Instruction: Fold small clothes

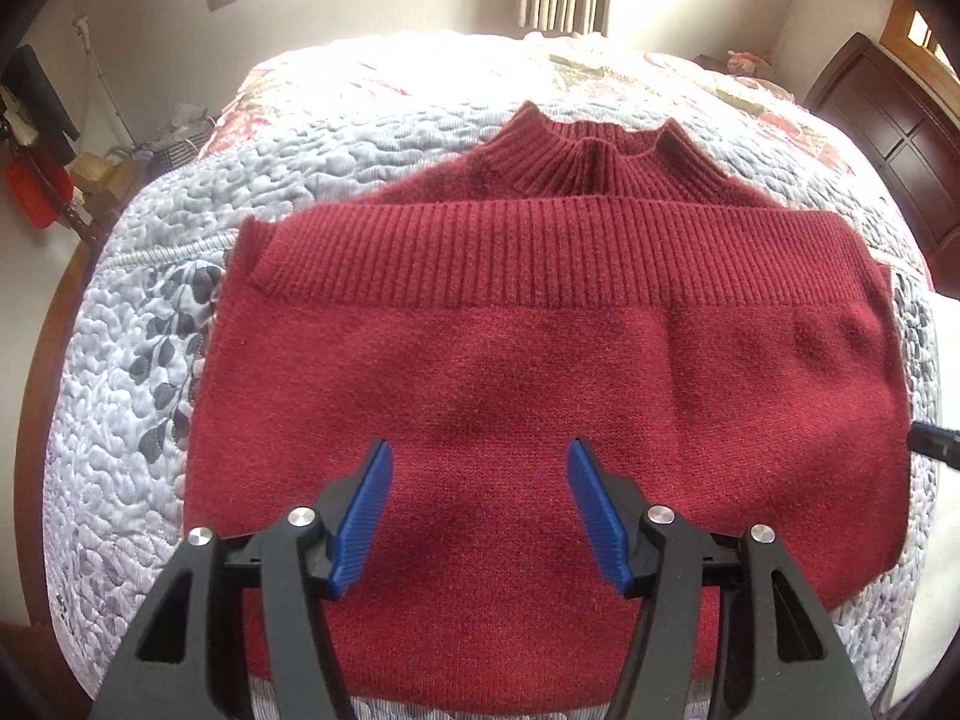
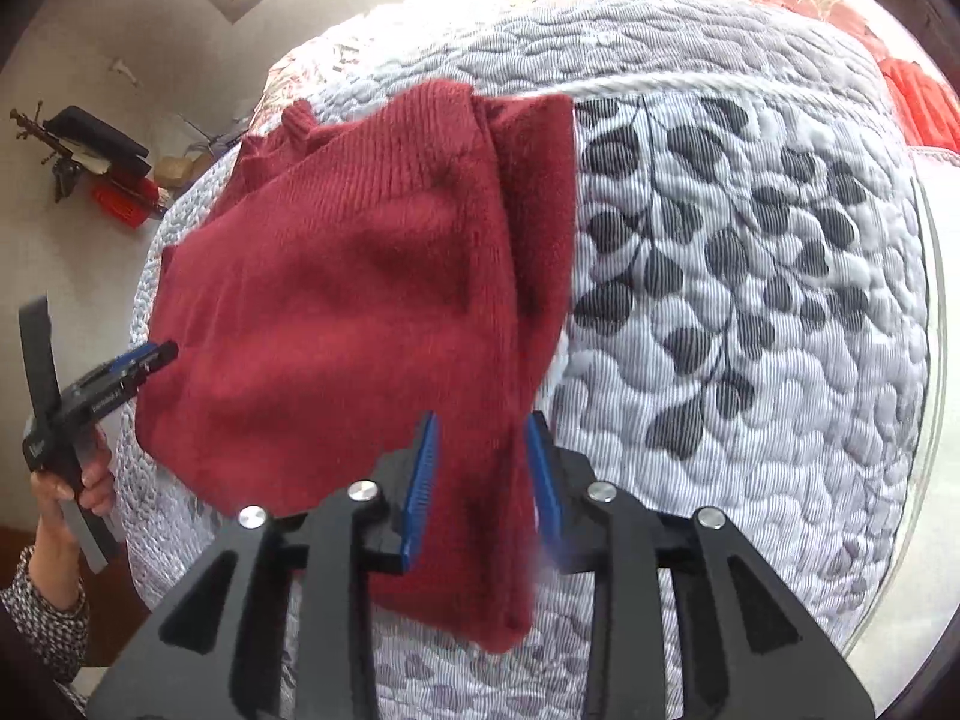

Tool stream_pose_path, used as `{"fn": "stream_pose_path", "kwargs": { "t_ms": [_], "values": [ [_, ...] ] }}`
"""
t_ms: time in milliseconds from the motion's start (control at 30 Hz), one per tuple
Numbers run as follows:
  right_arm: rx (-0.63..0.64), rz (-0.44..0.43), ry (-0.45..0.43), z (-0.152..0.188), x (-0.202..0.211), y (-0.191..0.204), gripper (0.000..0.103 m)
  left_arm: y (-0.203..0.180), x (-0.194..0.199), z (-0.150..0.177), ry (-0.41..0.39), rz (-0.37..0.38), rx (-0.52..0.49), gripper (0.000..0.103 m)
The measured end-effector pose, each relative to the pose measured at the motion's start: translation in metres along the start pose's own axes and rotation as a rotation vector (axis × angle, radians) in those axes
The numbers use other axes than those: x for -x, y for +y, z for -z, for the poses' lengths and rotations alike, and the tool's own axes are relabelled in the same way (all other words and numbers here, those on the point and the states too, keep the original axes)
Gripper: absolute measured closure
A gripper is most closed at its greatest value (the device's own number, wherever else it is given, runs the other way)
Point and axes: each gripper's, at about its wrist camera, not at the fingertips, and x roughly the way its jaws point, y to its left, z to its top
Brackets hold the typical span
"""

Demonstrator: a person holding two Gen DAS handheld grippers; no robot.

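Observation:
A dark red knit sweater lies on the quilted bed, its ribbed hem folded up to just below the collar. My left gripper hovers open over the near part of the sweater, with nothing between its blue pads. In the right wrist view the sweater is blurred. Its near right edge runs between the blue pads of my right gripper and fills the gap. The left gripper shows at the sweater's far side, held by a hand. The right gripper's tip shows at the sweater's right edge.
The bed's grey-white quilt with a dark leaf print stretches to the right of the sweater. A pink floral cover lies at the far end. Clutter and a red item stand left of the bed, and dark wooden furniture stands at the right.

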Motion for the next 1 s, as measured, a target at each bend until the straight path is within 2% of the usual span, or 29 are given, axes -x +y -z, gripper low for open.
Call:
{"fn": "stream_pose_path", "kwargs": {
  "t_ms": [67,233,400,567,767,1000],
  "values": [
    [0.001,0.009,0.020,0.018,-0.004,0.002,0.055,-0.001,0.005,0.003,0.000,0.006,-0.002,0.042],
    [-0.022,-0.018,0.087,0.051,-0.022,0.003,0.057,-0.006,0.011,0.008,-0.002,0.010,0.000,0.042],
    [-0.020,-0.010,0.081,0.057,-0.024,0.005,0.085,-0.012,0.013,0.014,0.001,0.004,-0.004,0.040],
    [-0.016,0.012,0.087,0.057,-0.022,0.001,0.094,-0.015,0.007,0.017,0.009,-0.009,-0.017,0.037],
    [-0.043,0.006,0.101,0.061,-0.028,-0.017,0.095,-0.010,-0.023,0.029,0.083,-0.046,-0.020,0.037],
    [-0.027,0.032,0.105,0.063,-0.040,-0.005,0.094,-0.004,-0.030,0.033,0.079,-0.043,-0.013,0.032]
  ]
}}
